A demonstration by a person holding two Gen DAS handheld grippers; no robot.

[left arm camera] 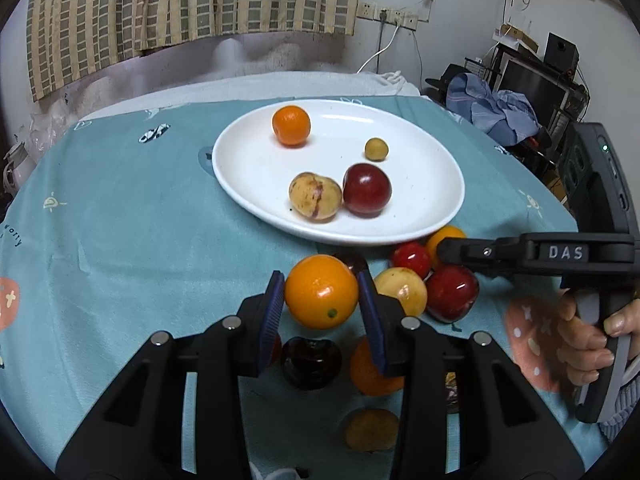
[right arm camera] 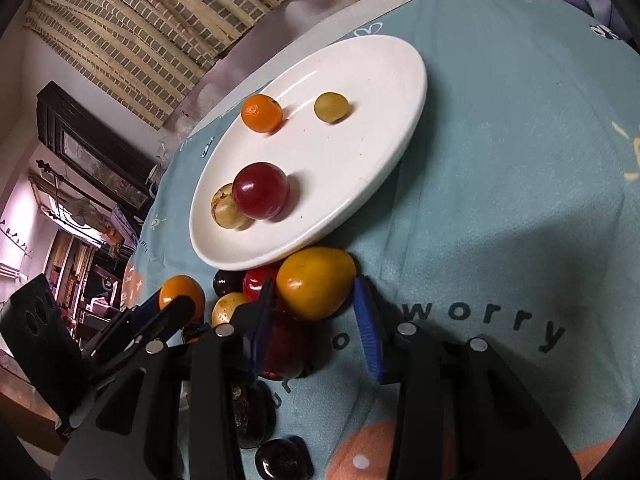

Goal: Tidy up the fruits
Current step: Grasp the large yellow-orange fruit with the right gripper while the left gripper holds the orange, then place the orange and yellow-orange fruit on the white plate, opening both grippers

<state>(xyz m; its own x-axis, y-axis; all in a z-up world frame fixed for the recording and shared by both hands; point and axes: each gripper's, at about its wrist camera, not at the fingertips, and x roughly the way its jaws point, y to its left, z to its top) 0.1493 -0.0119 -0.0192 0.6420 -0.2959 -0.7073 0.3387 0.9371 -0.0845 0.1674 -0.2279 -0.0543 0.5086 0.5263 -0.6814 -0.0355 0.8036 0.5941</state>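
Note:
My left gripper [left arm camera: 322, 312] is shut on an orange fruit [left arm camera: 322, 291], its blue pads pressing both sides, just above the cloth. A white plate [left arm camera: 260, 168] behind it carries a mandarin [left arm camera: 291, 125], a small olive fruit [left arm camera: 376, 149], a mottled yellow fruit [left arm camera: 315, 196] and a red fruit [left arm camera: 367, 189]. My right gripper [right arm camera: 314, 304] stands open around a yellow-orange fruit [right arm camera: 316, 282] that rests on the cloth against the plate [right arm camera: 360, 140]; a thin gap shows at the right pad. Several loose fruits [left arm camera: 452, 292] lie piled between the two grippers.
A teal printed cloth [left arm camera: 120, 220] covers the table, with bare room left of the plate. A hand [left arm camera: 580, 332] holds the right gripper's handle at the right edge. More fruits lie under the left gripper, among them a dark one [left arm camera: 310, 362]. A curtain hangs behind; furniture stands right.

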